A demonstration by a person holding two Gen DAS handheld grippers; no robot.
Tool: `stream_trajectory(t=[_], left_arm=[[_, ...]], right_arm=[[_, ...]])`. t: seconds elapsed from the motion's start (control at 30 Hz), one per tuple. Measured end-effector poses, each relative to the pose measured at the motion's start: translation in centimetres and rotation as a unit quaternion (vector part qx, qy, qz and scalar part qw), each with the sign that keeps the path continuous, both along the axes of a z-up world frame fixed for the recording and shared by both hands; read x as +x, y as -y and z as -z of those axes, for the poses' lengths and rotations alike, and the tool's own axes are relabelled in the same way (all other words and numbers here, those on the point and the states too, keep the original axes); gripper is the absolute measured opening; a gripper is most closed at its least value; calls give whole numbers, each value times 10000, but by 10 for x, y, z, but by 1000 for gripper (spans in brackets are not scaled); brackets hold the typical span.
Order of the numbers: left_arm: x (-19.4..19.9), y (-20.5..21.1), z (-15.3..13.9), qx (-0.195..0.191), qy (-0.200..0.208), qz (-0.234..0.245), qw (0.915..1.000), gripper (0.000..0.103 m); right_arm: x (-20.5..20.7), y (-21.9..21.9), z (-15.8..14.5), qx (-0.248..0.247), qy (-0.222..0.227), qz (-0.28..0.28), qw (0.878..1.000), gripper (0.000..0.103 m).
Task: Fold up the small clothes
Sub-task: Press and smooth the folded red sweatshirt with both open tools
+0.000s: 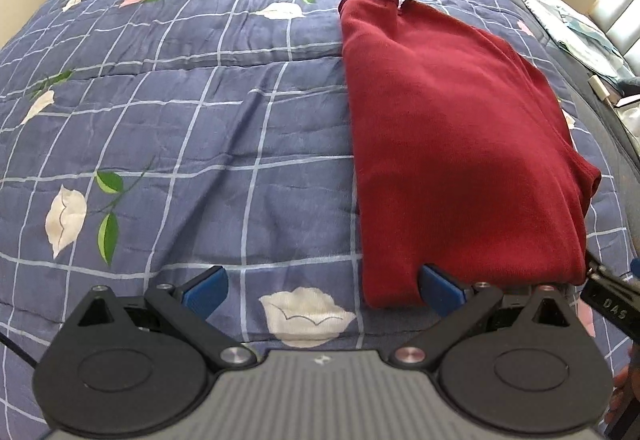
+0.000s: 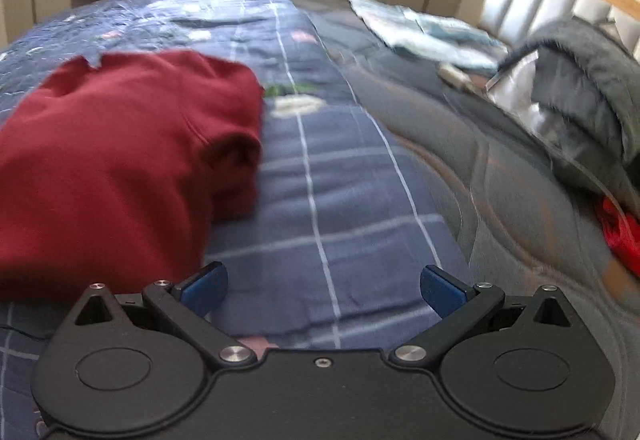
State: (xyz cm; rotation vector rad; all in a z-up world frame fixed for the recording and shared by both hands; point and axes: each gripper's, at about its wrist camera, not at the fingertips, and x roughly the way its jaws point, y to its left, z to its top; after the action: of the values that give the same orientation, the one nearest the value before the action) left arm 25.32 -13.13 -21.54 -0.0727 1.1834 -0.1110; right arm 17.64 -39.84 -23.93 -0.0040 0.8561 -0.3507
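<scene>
Dark red garment lies folded into a narrow rectangle on the bed, on top of the blue checked floral quilt. In the left wrist view it sits right of centre, long axis running away from the camera; one long edge is straight, the near right corner shows stacked fold layers. Far end has a hem with a small notch. In the right wrist view the same garment fills the left side, blurred, a rolled fold edge facing right.

Left gripper: jaws spread wide, holding nothing. Its right blue fingertip is at the garment's near edge, overlapping the cloth in view; can't tell if it touches. Left fingertip is over bare quilt beside a white printed flower.

Right gripper: jaws spread wide, empty, over bare quilt just right of the garment. Its left fingertip is near the garment's near edge. A part of this gripper also pokes into the left wrist view at the lower right edge.

Further out on the right: grey quilted cover, a grey jacket, pale blue folded cloth, something bright red at the edge, padded headboard.
</scene>
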Motion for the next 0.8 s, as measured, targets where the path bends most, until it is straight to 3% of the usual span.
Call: stream_trajectory(t=[0.5,0.63,0.8], left_arm=[[2,-2,4,-64,-129,-77,9999,103],[4,2,1,47,-182,-27,9998,103],[5,8,-10,161,-101,97,9998,103]], right_arm=[[-11,7,13,297,273,250,9989,102],[-8,14,6,429,145,146,9989,102],[-17,30,-10,630,432,102,9970,102]])
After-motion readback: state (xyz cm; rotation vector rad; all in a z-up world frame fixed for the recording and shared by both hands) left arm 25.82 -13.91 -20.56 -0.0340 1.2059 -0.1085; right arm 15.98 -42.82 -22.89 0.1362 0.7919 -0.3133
